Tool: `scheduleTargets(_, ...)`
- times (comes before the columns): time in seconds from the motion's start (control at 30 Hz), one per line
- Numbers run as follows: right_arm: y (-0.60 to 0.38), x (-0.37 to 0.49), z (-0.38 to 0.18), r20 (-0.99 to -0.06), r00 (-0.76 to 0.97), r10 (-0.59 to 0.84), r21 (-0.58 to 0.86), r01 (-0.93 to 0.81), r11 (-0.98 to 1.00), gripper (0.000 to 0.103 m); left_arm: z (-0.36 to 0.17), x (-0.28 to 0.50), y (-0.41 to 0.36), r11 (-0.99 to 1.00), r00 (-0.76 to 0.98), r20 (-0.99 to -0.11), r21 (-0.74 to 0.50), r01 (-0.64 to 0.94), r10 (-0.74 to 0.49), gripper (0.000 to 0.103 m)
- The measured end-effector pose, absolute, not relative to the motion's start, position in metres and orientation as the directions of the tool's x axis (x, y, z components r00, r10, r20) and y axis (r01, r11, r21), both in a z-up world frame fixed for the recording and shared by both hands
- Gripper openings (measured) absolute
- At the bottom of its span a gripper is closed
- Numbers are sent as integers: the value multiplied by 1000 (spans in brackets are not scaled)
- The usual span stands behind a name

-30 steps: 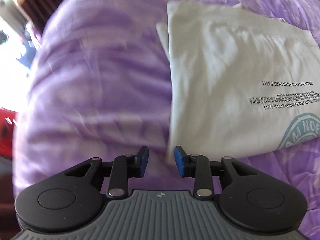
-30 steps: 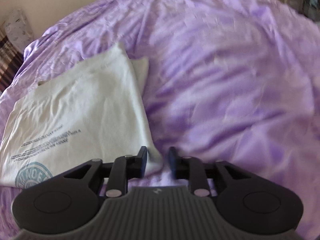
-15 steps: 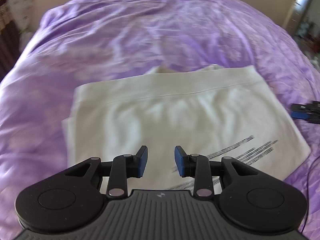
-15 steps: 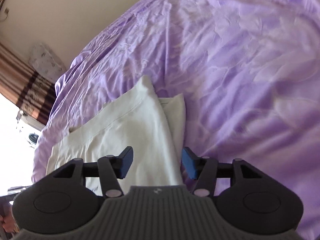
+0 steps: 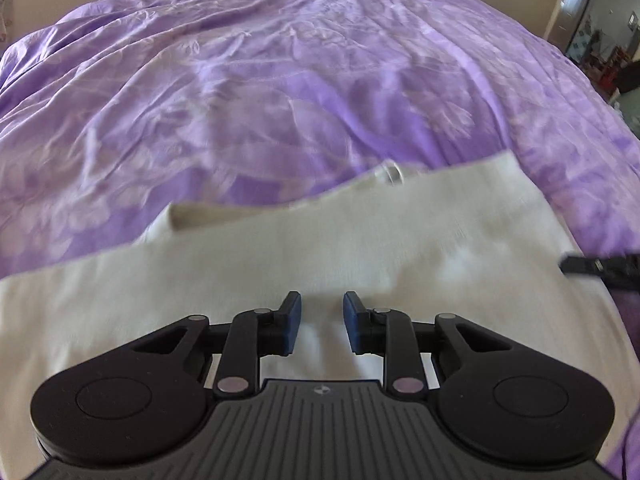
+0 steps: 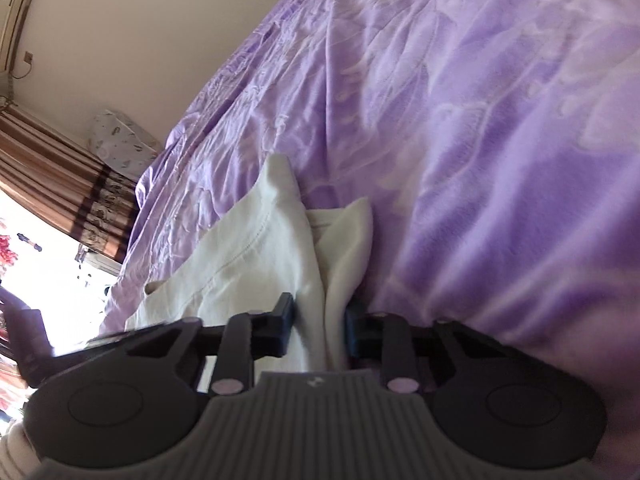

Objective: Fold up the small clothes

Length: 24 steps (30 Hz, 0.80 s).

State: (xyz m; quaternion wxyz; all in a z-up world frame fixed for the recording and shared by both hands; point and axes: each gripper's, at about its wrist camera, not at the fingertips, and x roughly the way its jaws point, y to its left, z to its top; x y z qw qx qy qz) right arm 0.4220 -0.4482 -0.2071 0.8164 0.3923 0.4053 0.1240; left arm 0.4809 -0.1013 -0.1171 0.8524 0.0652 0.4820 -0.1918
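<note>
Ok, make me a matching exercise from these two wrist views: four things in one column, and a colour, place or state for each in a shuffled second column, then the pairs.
Things
1. left gripper
2. right gripper
3. white garment
4. bedspread

Descriptions
A. purple, wrinkled, covers the bed
B. jaws apart, above the flat cloth, nothing between them
C. folded, lies on the bed
D. fingers either side of the cloth's bunched edge

Pairs: 1-B, 2-D, 3-C, 4-A

Black linkage arms, blue pads (image 5: 291, 322), silver rivets, ribbed grey housing with small round emblem on both grippers.
</note>
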Motion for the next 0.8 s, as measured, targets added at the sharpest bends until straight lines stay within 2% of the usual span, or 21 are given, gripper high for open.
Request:
scheduleTargets(0.03,-449,423,-209,-560,642,524,747,117,654,12,-119,487,-104,923,472,-842,-75,378,-262,30)
scheduleTargets(0.13,-453,422,-210,-539,656,528,762,112,638,8,-125,503,-110,934,491,-833,-78,350,-254,28)
scheduleTargets(0.27,-451,416,-200,-513,681,522,759,76,647,7,-116,504,-105,940,523,-807,-111,323,-275,28)
scheduleTargets(0.43,-440,407,-165,-471,720,511,758,34,651,6,-75,477,-81,929,559,-776,-89,360,-291,28)
scheduleTargets(0.57,-407,400,-115,-494,734,466,674,-16,739,6,-36,453,-46,935,610,-751,-27,354,-253,28)
scheduleTargets(0.8,-314,404,-45,-558,698,449,564,-78,822,6,4,407,34,968,682,-710,3,250,-174,28)
